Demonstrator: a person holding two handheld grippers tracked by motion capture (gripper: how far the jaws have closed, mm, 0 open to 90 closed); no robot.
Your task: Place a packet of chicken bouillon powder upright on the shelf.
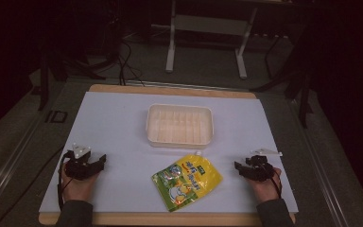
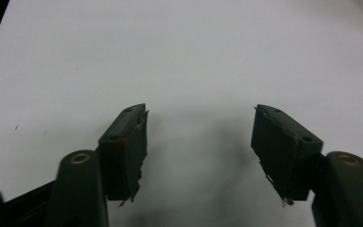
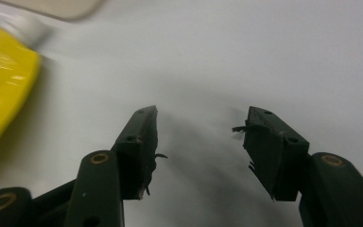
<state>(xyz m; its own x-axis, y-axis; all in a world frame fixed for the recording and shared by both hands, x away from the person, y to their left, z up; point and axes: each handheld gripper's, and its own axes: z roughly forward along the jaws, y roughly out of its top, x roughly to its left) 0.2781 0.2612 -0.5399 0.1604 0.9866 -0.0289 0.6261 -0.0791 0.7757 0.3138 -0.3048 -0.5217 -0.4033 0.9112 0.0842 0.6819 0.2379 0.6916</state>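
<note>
From where I sit, my left gripper (image 1: 99, 159) rests on the white sheet covering the counter (image 1: 118, 123), near its left edge, jaws spread wide and holding nothing; the left gripper view confirms bare white sheet between the pads. Moving right, the cream plastic bin (image 1: 180, 124) sits at mid-counter, farther from me than either hand, empty as far as I can see. Just in front of it lies the yellow spouted pouch (image 1: 187, 181), flat on the sheet, long axis running on a diagonal from its near-left bottom corner up to the white spout (image 1: 198, 153), which points toward the bin and almost reaches its front wall. Farther right, my right gripper (image 1: 237, 167) rests on the sheet with jaws wide apart and empty, tips aimed leftward at the pouch. In the right gripper view the pouch's yellow edge (image 3: 2, 80) lies up and to the left of the jaws, apart from them. I judge the right hand the nearer one to the pouch; the left sits well apart from it.
</note>
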